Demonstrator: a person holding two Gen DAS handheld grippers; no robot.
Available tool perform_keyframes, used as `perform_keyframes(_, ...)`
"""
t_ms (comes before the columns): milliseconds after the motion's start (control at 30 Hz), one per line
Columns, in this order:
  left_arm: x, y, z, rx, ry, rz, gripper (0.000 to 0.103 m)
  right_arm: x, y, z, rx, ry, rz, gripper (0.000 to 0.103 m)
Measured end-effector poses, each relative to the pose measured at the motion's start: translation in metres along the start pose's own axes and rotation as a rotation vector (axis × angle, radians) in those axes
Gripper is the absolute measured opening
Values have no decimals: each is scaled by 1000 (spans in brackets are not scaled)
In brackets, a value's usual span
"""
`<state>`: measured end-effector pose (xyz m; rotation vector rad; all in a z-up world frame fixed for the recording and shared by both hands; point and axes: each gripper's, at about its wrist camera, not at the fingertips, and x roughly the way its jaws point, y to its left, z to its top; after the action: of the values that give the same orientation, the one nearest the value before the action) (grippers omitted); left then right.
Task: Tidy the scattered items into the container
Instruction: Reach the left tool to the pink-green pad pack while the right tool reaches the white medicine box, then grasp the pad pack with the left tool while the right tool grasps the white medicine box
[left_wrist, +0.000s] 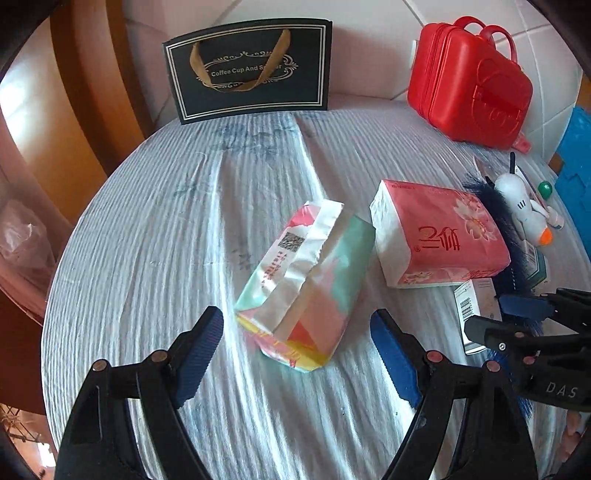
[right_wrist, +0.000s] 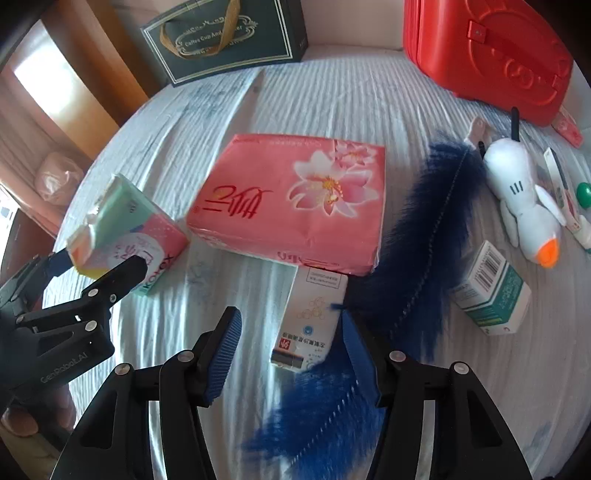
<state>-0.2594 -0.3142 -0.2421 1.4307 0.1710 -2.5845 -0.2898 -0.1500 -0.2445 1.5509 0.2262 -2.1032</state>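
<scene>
- Nearest us, the right gripper (right_wrist: 291, 354) has its jaws parted around a small white box (right_wrist: 308, 321), not yet pinching
- Left gripper (left_wrist: 295, 354) jaws released near the soft tissue pack (left_wrist: 306, 280), mid-surface
- Light, crushable; we'd grip across its narrow sides

Daylight is pouring in from the left, washing the striped cloth (left_wrist: 184, 229) pale and glaring. Fisheye bending is curving both views' edges into dark corners. The blue feather (right_wrist: 424, 236) is looking softly smeared; shadows are staying faint.
</scene>
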Motion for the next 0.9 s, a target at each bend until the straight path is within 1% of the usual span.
perform_keyframes(33, 3, -2, 1, 8, 3, -11, 81, 4, 0, 0, 0, 14, 7, 57)
perform_keyframes(67, 5, -5, 2, 16, 3, -23, 76, 10, -1, 0, 5, 27, 21, 57)
perform_keyframes(100, 7, -7, 2, 20, 5, -29, 75, 13, -3, -1, 11, 38, 29, 57)
perform_keyframes(133, 9, -8, 2, 22, 10, -34, 69, 18, -5, -2, 22, 51, 34, 56)
perform_keyframes(167, 11, -9, 2, 21, 18, -40, 60, 16, -5, -3, 20, 28, 33, 56)
perform_keyframes(233, 17, -9, 0, 15, 39, -49, 49, 18, -6, -3, 22, 24, 33, 56)
perform_keyframes(400, 25, -11, -5, 6, 58, -38, 48, 20, -8, -7, 25, -6, 43, 59)
perform_keyframes(433, 26, -12, -5, 5, 60, -38, 48, 20, -8, -9, 27, -18, 47, 62)
perform_keyframes(467, 28, -12, -5, 4, 63, -36, 48, 21, -6, -10, 20, -28, 54, 69)
perform_keyframes(500, 29, -12, -5, 2, 65, -35, 48, 22, -5, -11, 15, -35, 63, 74)
perform_keyframes(533, 30, -12, -6, 0, 67, -31, 45, 23, -3, -13, 9, -42, 69, 79)
perform_keyframes(600, 29, -9, -7, -8, 62, -34, 45, 25, -1, -13, 7, -42, 58, 79)
perform_keyframes(633, 28, -8, -7, -14, 61, -40, 43, 25, -1, -13, 11, -41, 58, 78)
perform_keyframes(700, 26, -7, -8, -16, 56, -40, 43, 22, -3, -11, 23, -47, 34, 66)
perform_keyframes(767, 24, -8, -8, -16, 51, -37, 42, 20, -5, -12, -1, -48, -25, 45)
perform_keyframes(800, 22, -8, -9, -20, 49, -37, 42, 20, -5, -13, -10, -50, -38, 42)
perform_keyframes(833, 20, -8, -10, -26, 49, -39, 42, 19, -6, -12, -14, -52, -46, 35)
perform_keyframes(900, 15, -9, -13, -37, 49, -37, 42, 16, -9, -15, -7, -52, -38, 32)
